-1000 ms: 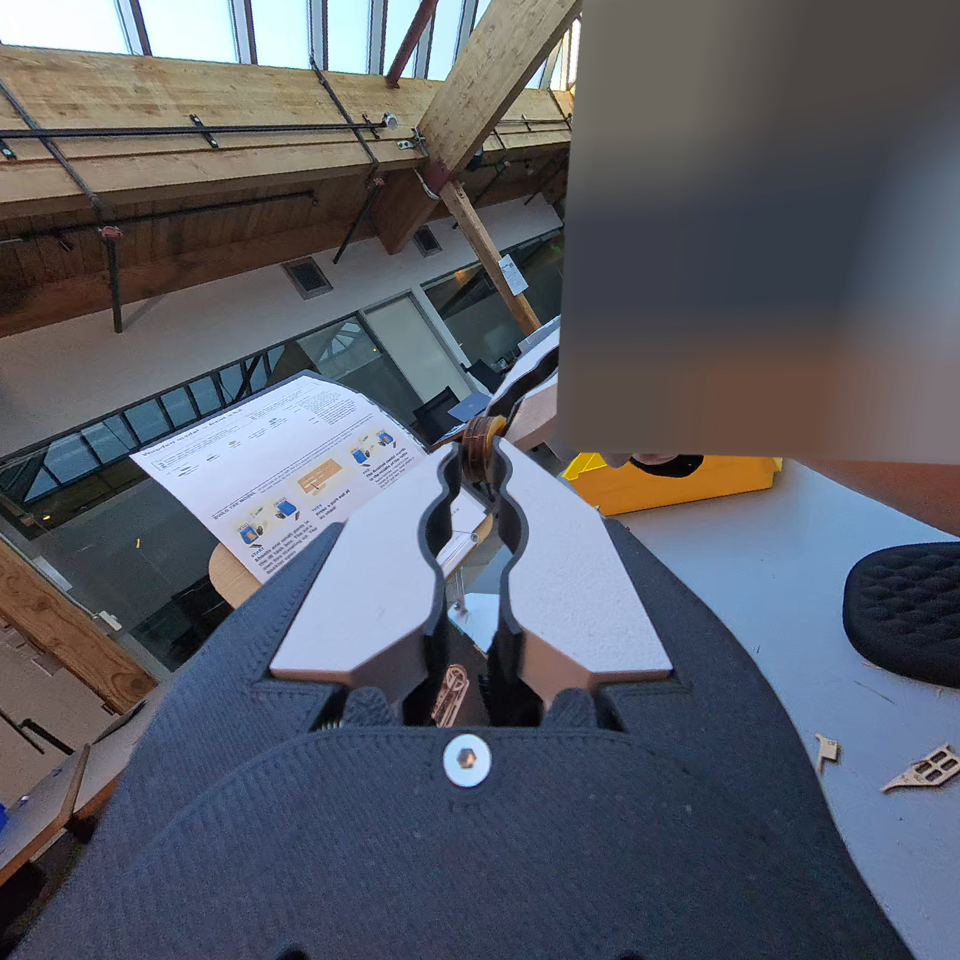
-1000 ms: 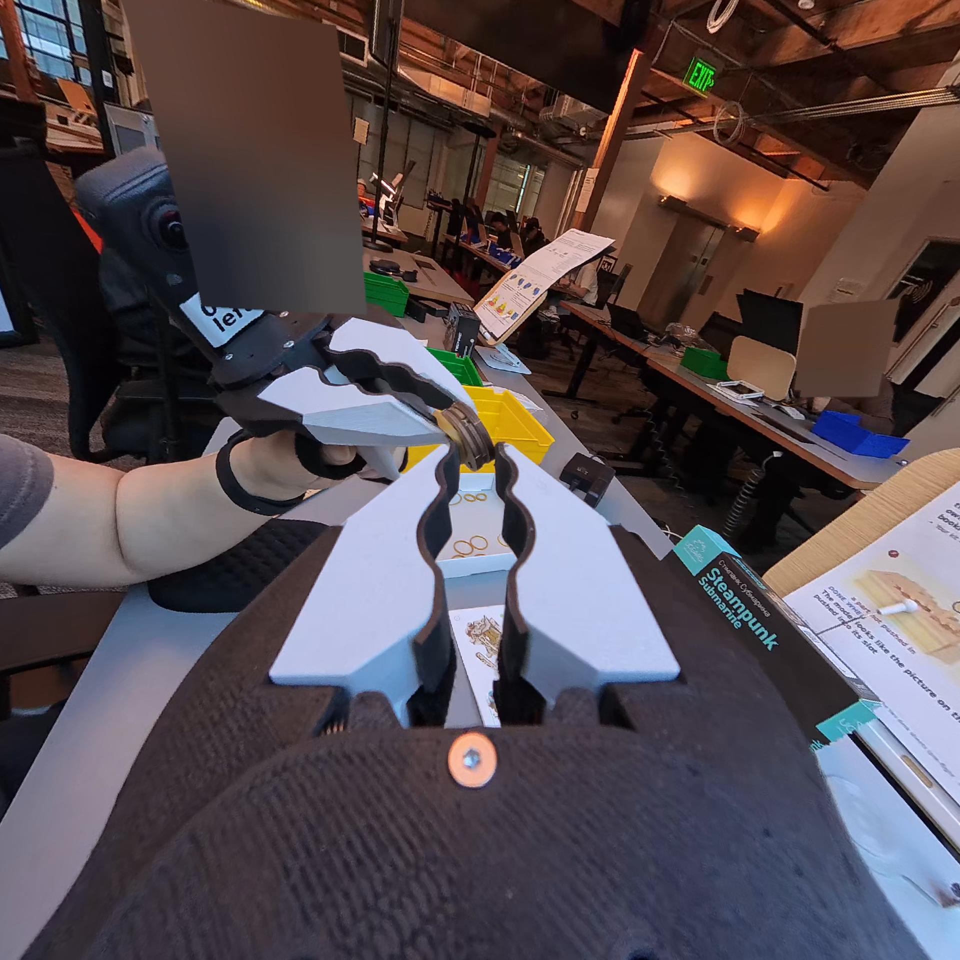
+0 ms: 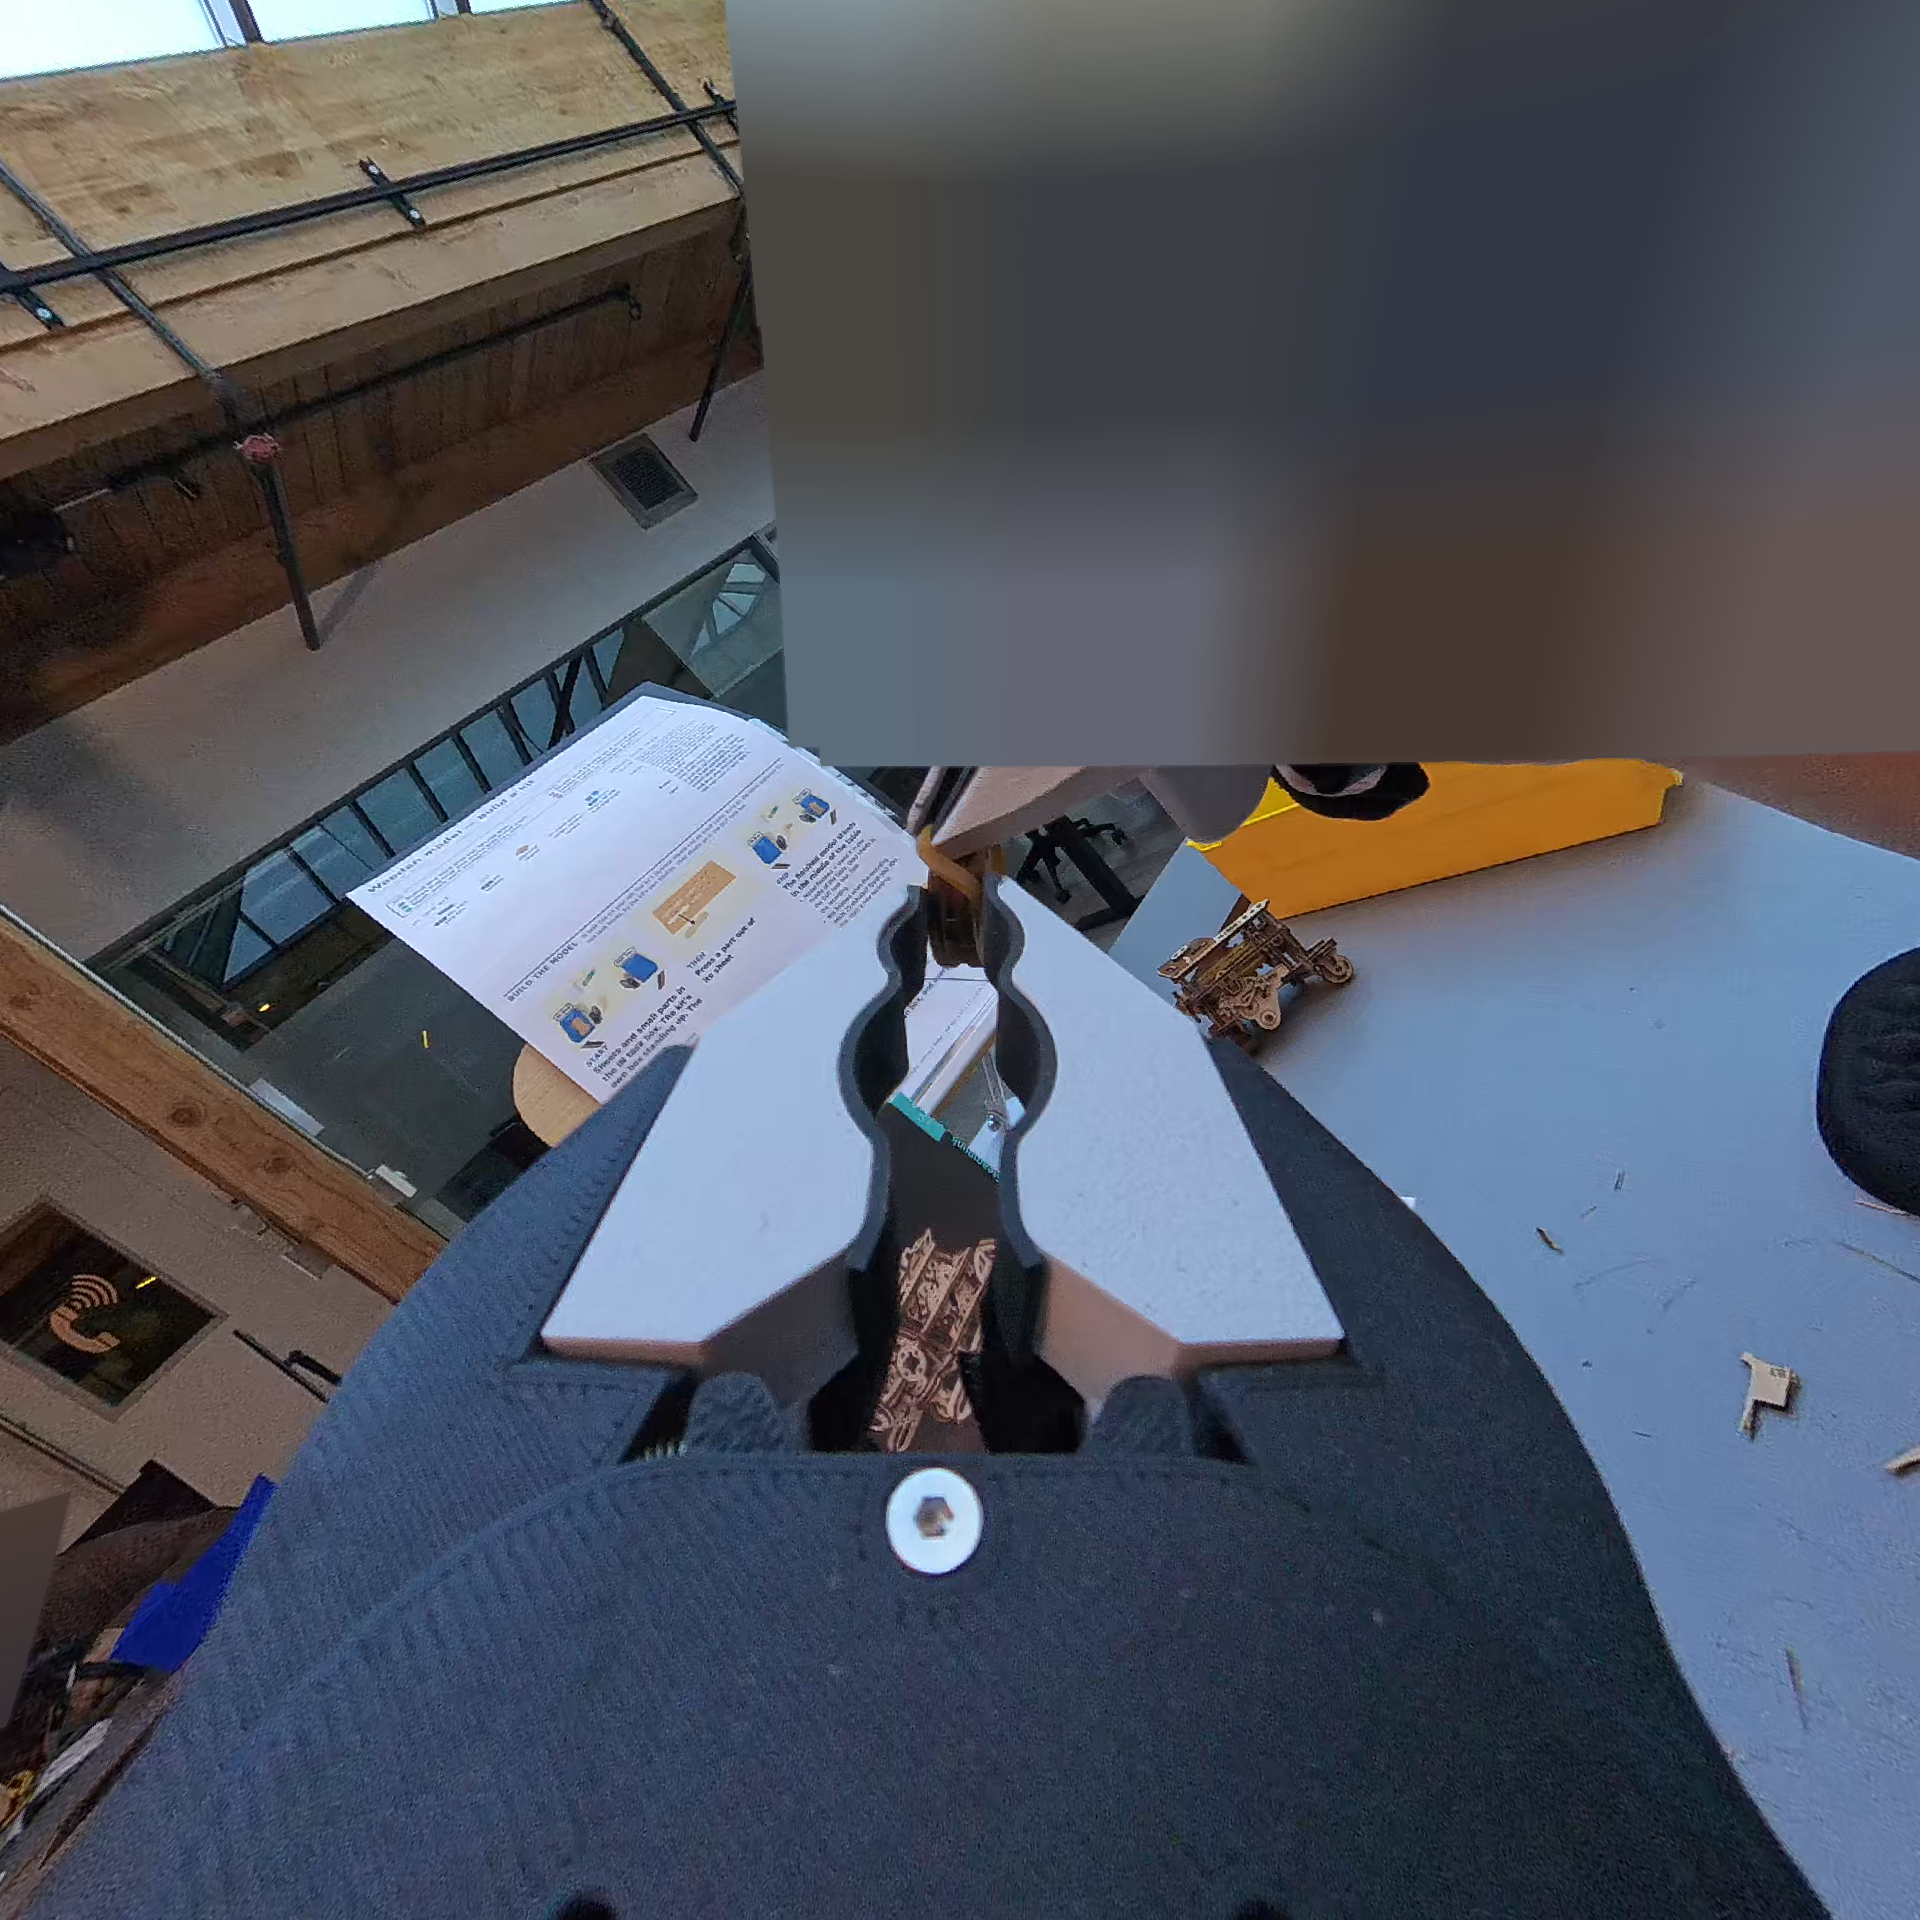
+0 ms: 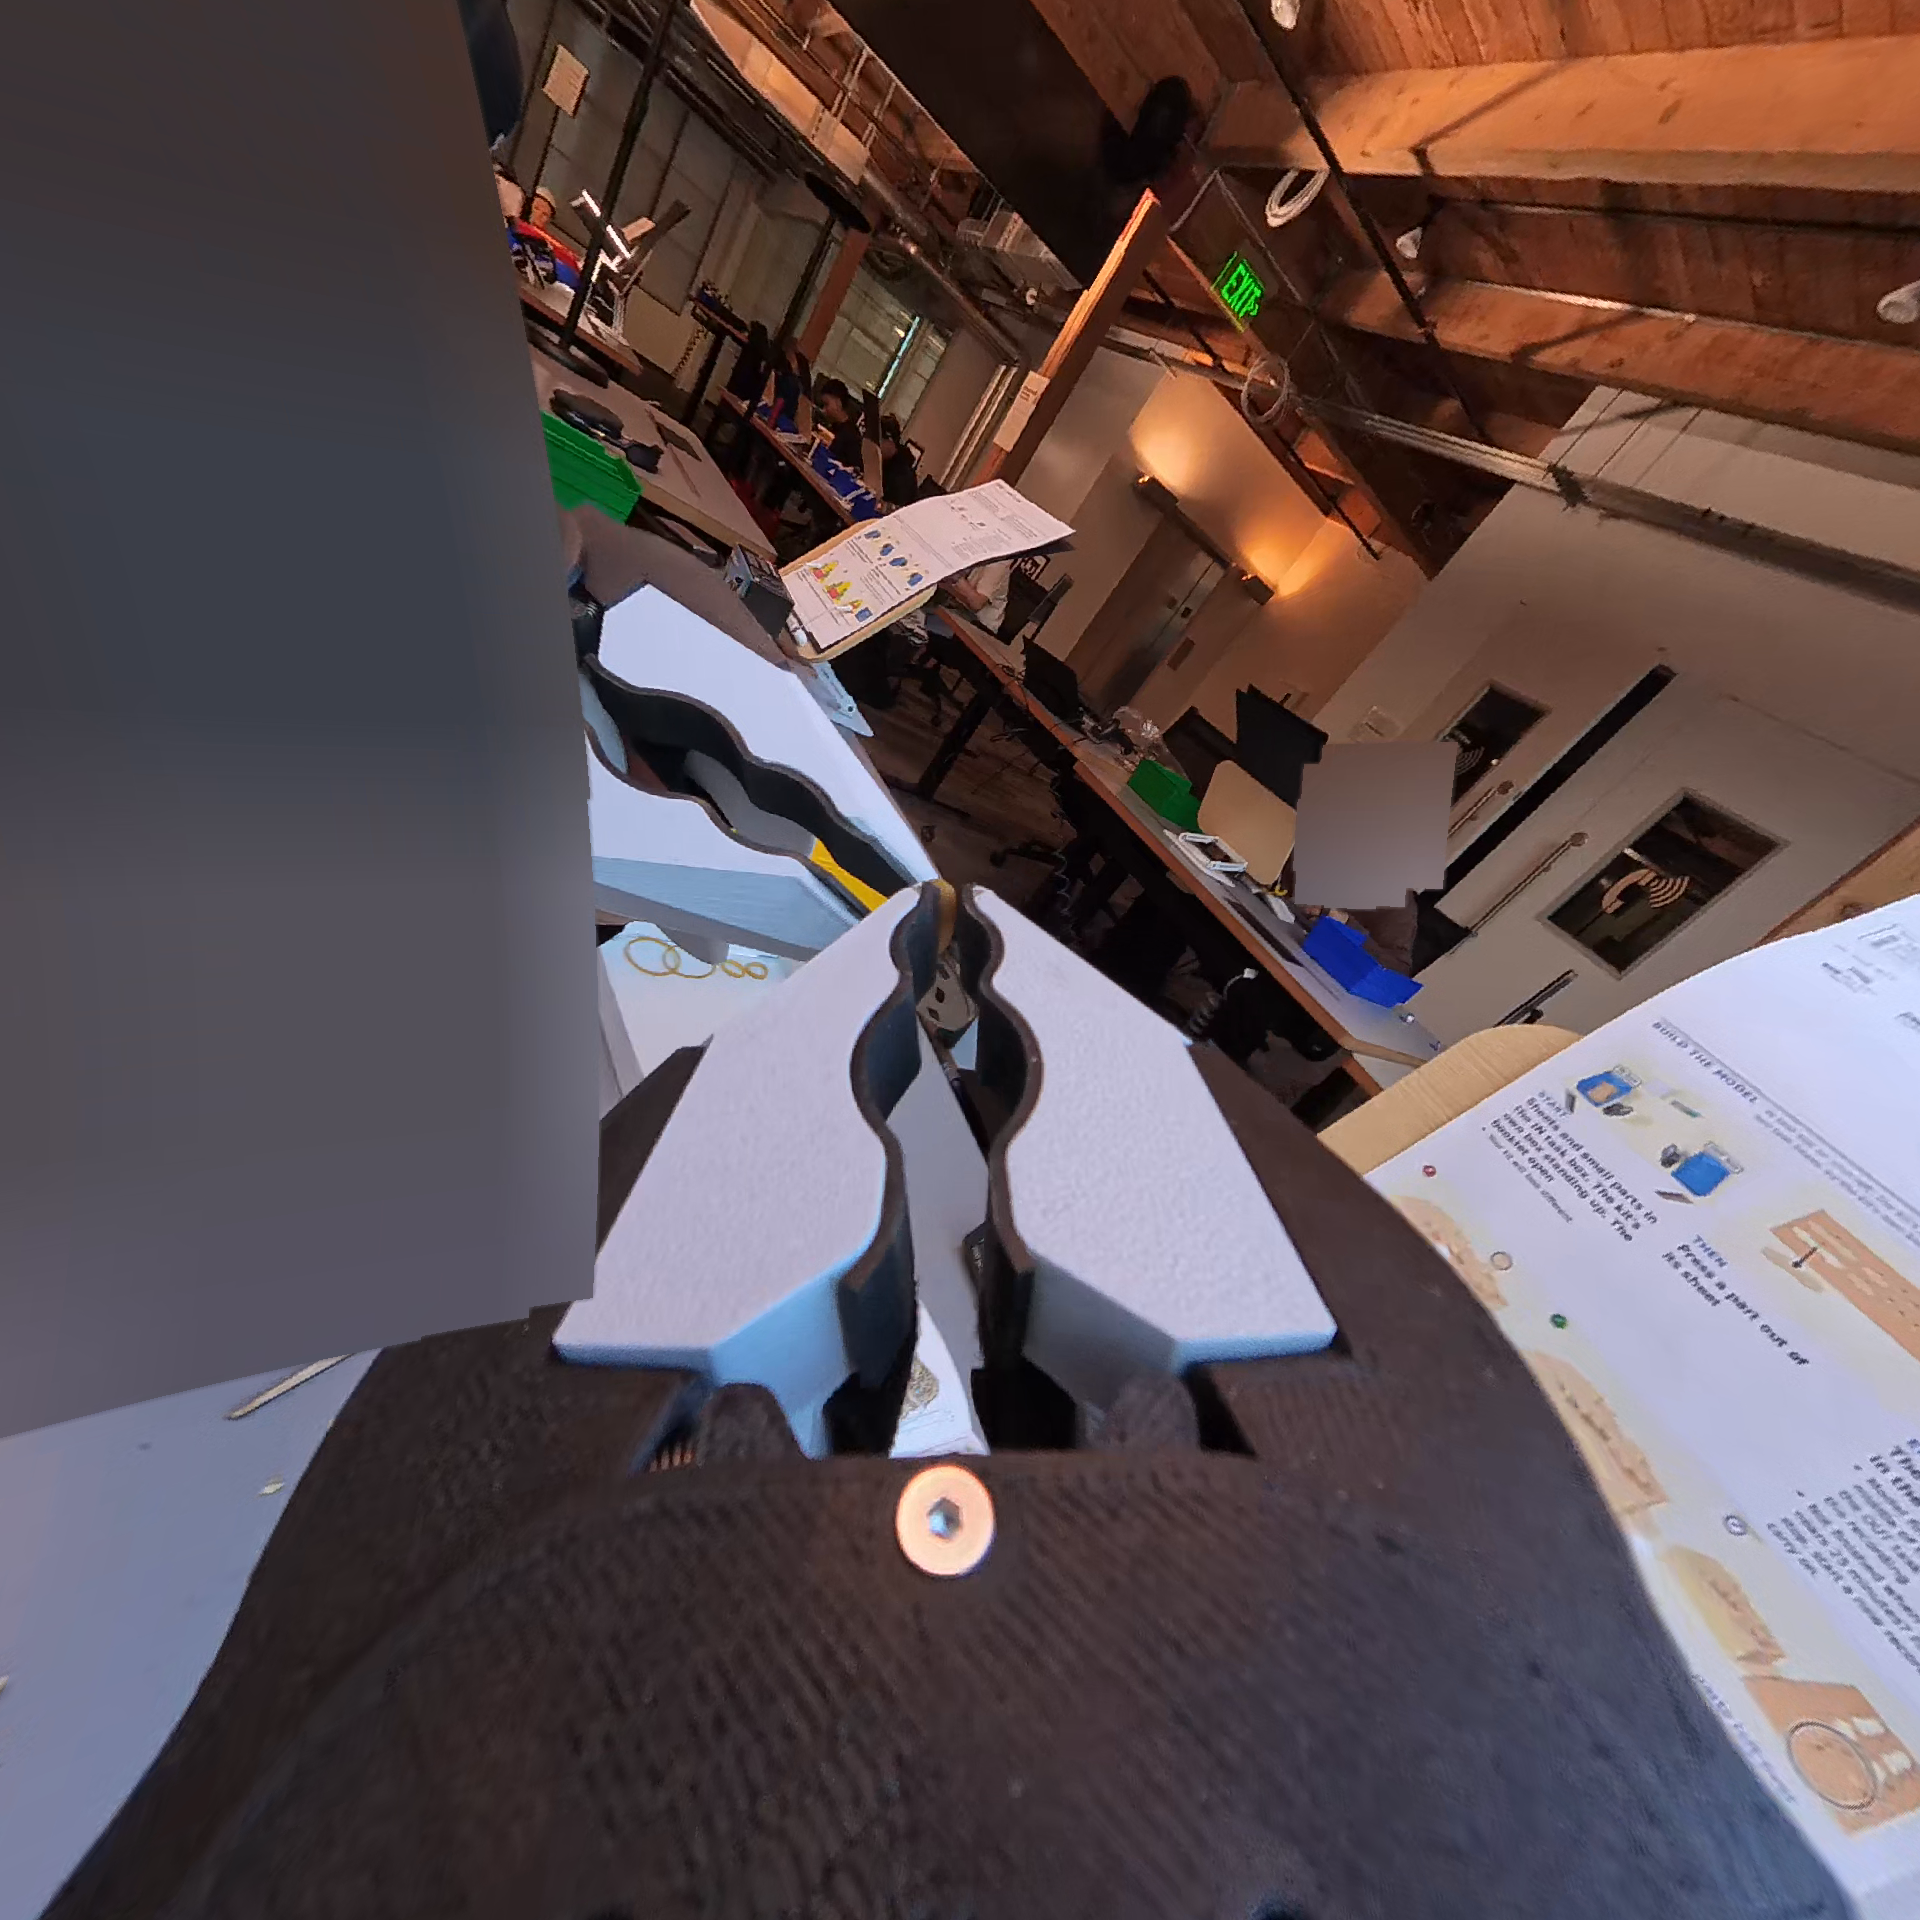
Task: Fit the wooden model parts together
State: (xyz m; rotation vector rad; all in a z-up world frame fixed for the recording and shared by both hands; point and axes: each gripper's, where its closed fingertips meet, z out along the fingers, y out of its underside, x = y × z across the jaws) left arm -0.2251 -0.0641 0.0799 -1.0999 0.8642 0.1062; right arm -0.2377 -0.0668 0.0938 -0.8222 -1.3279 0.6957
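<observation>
In the left wrist view, the left claw [image 3: 951, 920] is pressed together on a small wooden part [image 3: 951, 902], a round brown piece held right at its tips, up in the air above the tabletop [image 3: 1558, 1091]. A second ago this view pointed more at the roof. Now it has tipped down, and the half-built wooden model [image 3: 1252, 971] shows, standing on the tabletop beside the yellow bin [image 3: 1455, 831]. The right claw [image 3: 966, 831] pokes in from above and meets the same little piece. Tiny wood scraps [image 3: 1766, 1392] lie near the black pad [image 3: 1870, 1091], and the paper guide [image 3: 644, 883] stands behind. In the right wrist view, the right claw [image 4: 943, 912] had a wider gap a second ago and sat just under the piece. Now its tips have squeezed in, and a bit of brown wood [image 4: 940, 896] peeks out between them, so it looks like it is pinching the part too. The left claw [image 4: 883, 868] has come much closer and touches tip to tip with it. Some yellow rubber bands [image 4: 696, 961] lie below. I think the two claws are now pushing two pieces into each other, so this join is about halfway done. The piece is very small, so it could slip or go in crooked.
</observation>
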